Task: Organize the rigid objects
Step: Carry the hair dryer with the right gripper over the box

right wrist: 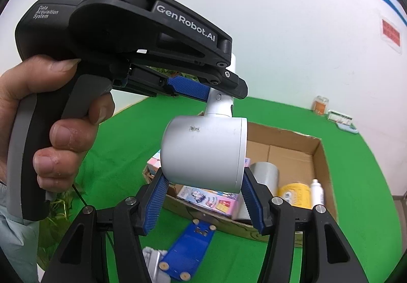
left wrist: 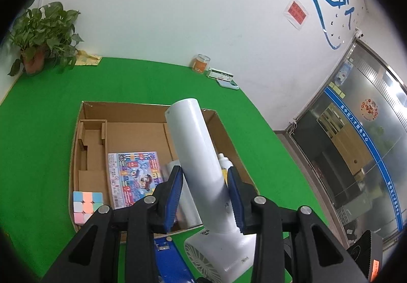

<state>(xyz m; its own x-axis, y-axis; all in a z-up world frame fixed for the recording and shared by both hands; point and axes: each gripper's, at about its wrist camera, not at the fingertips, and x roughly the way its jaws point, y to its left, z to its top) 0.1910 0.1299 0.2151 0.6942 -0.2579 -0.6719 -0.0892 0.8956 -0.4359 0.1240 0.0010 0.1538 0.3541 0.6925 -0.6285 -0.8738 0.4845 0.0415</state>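
Note:
A white hair dryer (right wrist: 206, 150) hangs in the air over the near edge of an open cardboard box (right wrist: 323, 155), held by both grippers. My left gripper (left wrist: 205, 173) is shut on its long handle (left wrist: 195, 150), blue pads pressed on both sides. From the right wrist view that same left gripper (right wrist: 223, 94) shows from the side, with a person's hand (right wrist: 63, 130) on its grip. My right gripper (right wrist: 204, 176) is shut on the dryer's short barrel, one pad at each end. Its vent grille (left wrist: 201, 257) faces the left camera.
The box (left wrist: 84, 110) on green cloth holds a pastel cube (left wrist: 87, 203), a colourful booklet (left wrist: 134, 176), a clear roll (left wrist: 183, 204), a silver tape roll (right wrist: 264, 176), a yellow roll (right wrist: 295, 194) and a white bottle (right wrist: 316, 191). A blue object (right wrist: 193, 244) lies before it. A potted plant (left wrist: 43, 36) and an orange jar (left wrist: 202, 63) stand by the wall.

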